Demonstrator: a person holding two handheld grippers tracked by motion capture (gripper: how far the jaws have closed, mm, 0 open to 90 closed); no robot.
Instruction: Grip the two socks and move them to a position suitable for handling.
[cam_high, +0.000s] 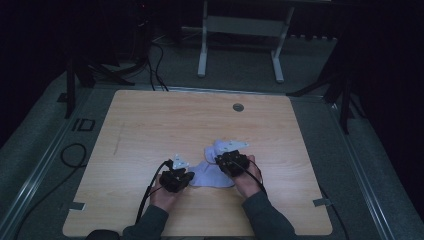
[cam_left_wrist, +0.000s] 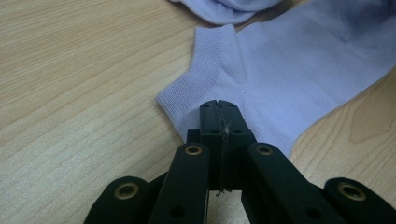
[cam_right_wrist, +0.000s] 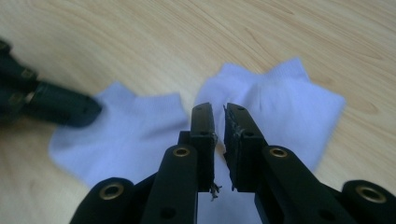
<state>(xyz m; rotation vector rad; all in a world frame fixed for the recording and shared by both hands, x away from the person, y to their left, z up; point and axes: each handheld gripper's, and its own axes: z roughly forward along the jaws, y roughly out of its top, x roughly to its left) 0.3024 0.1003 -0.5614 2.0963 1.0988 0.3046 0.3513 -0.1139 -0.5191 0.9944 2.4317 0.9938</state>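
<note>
Pale wooden tabletop (cam_high: 150, 130): two pale lilac knitted ankle socks (cam_high: 212, 172) lain left-right between left gripper (cam_left_wrist: 219, 112), clamped on one cuff, and slightly parted right gripper (cam_right_wrist: 219, 114).

Left gripper (cam_left_wrist: 219, 109) and right gripper (cam_right_wrist: 219, 114): black jaws with brass-ringed screw holes, grey three-cornered top plates, trailing black cables. Person's sleeves (cam_high: 267, 215): dark grey-green.

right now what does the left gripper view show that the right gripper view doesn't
Left gripper view: the ribbed cuff of the near sock, with the left gripper shut at its edge. Right gripper view: the right gripper with a narrow gap between its jaws, above the second sock, and the left gripper beside the first. Both: pale socks on the wooden table.
</note>
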